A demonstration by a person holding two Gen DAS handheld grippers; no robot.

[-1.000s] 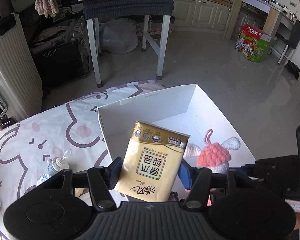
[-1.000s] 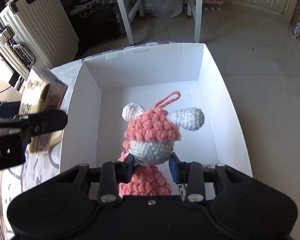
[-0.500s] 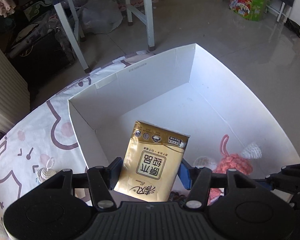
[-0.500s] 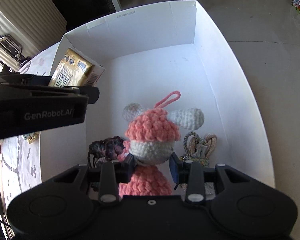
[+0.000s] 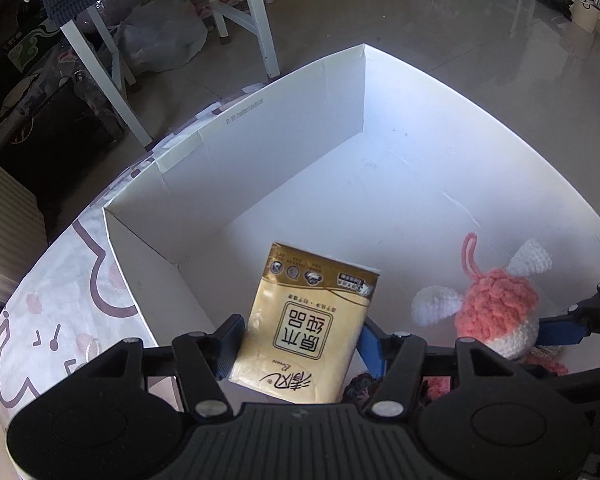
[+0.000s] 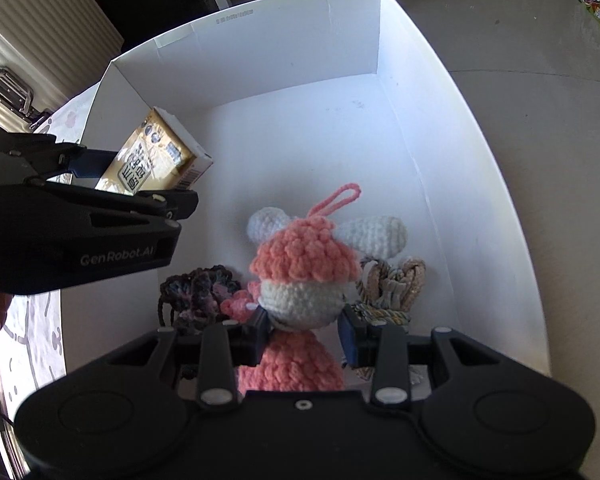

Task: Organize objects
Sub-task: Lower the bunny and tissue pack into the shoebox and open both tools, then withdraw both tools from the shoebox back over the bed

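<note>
Left gripper [image 5: 300, 344] clamped on flat gold plastic tissue pack [image 5: 306, 324] with black characters, held tilted over white cardboard box [image 5: 284, 128]. Right gripper [image 6: 305, 330] clamped on pink-and-white crocheted doll [image 6: 306, 276] with white ears and pink loop — low inside box, beside dark knitted pouch [image 6: 198, 292] and beige rope knot [image 6: 392, 288].

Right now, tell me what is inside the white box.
On the white box floor lie a dark crochet piece and a knotted rope bundle. The pink crochet doll and right gripper cover whatever lies beneath.
</note>
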